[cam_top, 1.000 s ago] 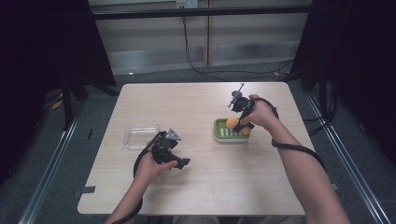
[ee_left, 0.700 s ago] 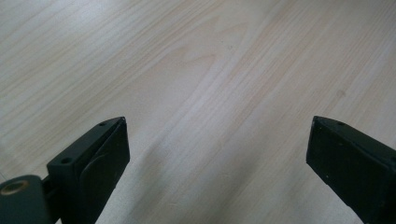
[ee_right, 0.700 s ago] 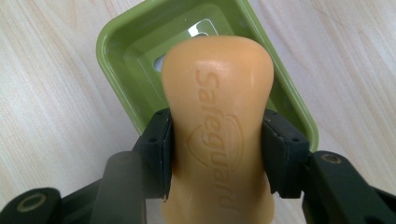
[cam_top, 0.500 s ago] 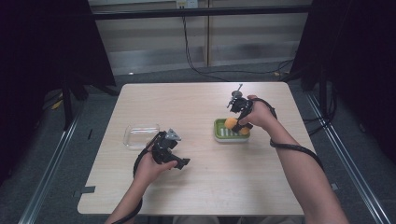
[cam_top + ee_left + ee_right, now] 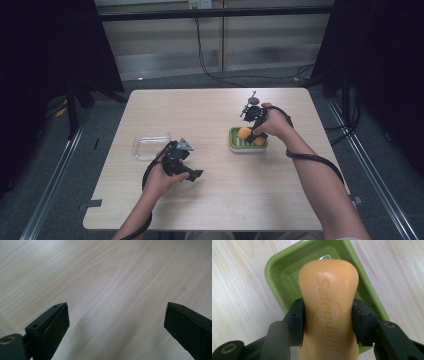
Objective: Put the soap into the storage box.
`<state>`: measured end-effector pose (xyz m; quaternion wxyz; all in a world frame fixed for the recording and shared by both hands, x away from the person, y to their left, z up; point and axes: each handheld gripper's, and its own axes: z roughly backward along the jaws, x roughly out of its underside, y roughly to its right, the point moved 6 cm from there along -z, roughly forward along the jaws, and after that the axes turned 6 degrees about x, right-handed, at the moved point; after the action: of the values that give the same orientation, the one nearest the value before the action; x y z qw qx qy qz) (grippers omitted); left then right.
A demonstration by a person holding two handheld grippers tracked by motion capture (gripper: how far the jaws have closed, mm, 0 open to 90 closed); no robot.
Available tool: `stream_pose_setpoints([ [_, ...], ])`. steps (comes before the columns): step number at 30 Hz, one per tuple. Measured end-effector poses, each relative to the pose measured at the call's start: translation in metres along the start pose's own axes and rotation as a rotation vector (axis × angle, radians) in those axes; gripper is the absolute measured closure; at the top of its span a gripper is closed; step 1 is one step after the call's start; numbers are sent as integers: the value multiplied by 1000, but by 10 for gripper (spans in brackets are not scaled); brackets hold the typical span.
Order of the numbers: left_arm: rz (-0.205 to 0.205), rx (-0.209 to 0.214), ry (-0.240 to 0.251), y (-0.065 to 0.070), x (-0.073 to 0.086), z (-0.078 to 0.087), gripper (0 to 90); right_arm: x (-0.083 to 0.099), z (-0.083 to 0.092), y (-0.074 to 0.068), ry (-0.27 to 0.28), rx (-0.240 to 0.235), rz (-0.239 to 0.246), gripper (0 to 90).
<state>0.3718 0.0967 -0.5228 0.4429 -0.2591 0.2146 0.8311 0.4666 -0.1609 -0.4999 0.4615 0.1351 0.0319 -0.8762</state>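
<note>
The right gripper (image 5: 328, 320) pinches an orange soap (image 5: 328, 297) embossed "Safeguard" above a green dish (image 5: 274, 270), while the left gripper (image 5: 116, 320) stands spread over bare table (image 5: 112, 277).

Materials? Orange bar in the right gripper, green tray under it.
Orange waisted bar: likely soap, matte and waxy, with a brand name pressed into its face. Green rectangular tray: looks like glossy moulded plastic, with highlights along its rounded rim.
</note>
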Motion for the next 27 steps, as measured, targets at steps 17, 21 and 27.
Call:
stream_pose_setpoints([
  [17, -27, 3, -21, 0, 0, 4, 63, -2, -3, 0, 40, 8, -17, 508],
  [21, -18, -6, -1, 1, -1, 3, 63, -2, 1, 0, 48, 12, -25, 484],
  [27, 1, 3, 4, 3, -1, 4, 63, 1, 4, 0, 61, 19, -52, 425],
])
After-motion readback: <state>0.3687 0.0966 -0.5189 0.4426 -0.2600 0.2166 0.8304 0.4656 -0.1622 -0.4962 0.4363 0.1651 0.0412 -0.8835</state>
